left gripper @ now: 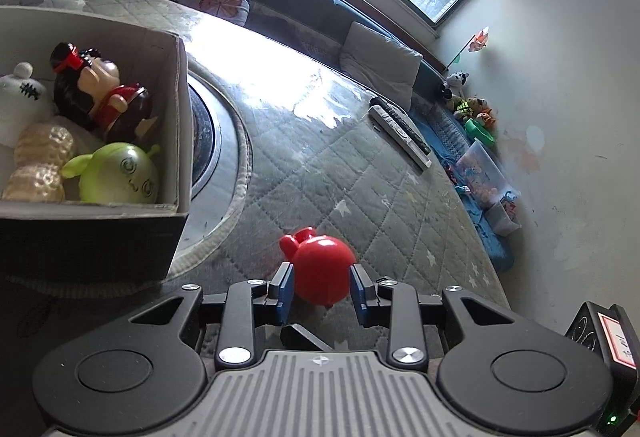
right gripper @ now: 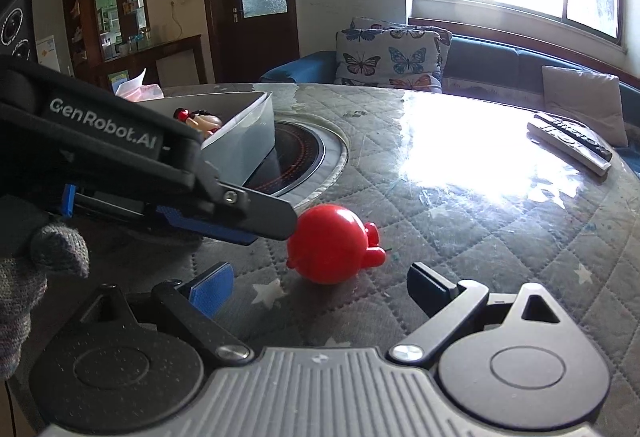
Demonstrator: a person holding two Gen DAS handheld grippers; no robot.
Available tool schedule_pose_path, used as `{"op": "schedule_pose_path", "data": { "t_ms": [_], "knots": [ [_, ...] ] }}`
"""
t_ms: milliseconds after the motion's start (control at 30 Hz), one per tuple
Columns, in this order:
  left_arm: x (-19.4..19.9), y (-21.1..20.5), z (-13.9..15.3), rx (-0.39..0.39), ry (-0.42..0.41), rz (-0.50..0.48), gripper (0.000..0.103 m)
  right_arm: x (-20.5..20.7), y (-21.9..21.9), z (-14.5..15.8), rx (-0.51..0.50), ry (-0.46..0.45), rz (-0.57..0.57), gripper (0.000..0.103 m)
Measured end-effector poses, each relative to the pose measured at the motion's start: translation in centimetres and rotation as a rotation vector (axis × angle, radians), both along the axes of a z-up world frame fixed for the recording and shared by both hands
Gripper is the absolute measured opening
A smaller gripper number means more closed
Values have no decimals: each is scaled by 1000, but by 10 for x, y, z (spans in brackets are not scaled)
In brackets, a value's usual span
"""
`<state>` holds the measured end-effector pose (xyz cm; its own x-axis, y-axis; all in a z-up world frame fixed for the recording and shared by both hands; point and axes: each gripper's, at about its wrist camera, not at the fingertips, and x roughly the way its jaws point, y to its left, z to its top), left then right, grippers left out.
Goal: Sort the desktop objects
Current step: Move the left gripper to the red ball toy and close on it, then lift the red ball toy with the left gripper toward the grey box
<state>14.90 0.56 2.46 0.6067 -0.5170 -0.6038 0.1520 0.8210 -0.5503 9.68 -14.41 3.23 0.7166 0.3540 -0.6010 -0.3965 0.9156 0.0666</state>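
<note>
Red plastic fills the gap in front of me: a round red toy with small knobs on one end lies on the quilted surface, and I take it as my landmark. My left hand-held gripper straddles it, one blue pad on each side of its body. The pads look to be at the toy's flanks, but I cannot tell whether they press it or merely stand beside it. From the right wrist view the same red toy sits on the surface with the left hand-held gripper reaching it from the left, its upper finger tip at the toy's edge.

My right hand-held gripper is spread wide and holds nothing; the toy lies just beyond its fingertips, apart from both.

Left of the toy and farther off stands a grey cardboard box, partly over a round dark hob set into the surface. Inside the box lie a green alien-faced toy, a doll in red with black hair, a white plush figure and a beige knobbly piece.

Well beyond the toy to the right, two remote controls rest side by side near the surface's far edge.
</note>
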Motion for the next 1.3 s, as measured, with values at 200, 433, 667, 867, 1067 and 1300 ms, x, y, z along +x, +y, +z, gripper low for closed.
{"op": "schedule_pose_path", "data": {
  "t_ms": [200,433,667,867,1067,1300],
  "knots": [
    [15,-5,-2,-3,12,27,33,15,-5,-6,28,24,-13,90],
    [26,-17,-6,17,8,47,34,29,-7,-13,56,57,-7,73],
    [25,-16,-9,4,20,21,37,27,-11,-13,63,57,4,63],
    [6,-7,-10,-28,42,-24,37,5,-9,-11,46,57,39,63],
    [-24,8,-11,-55,70,-48,39,-30,1,-12,22,55,99,63],
    [-63,28,-14,-70,78,-63,39,-65,16,-9,24,54,153,63]
  ]
}}
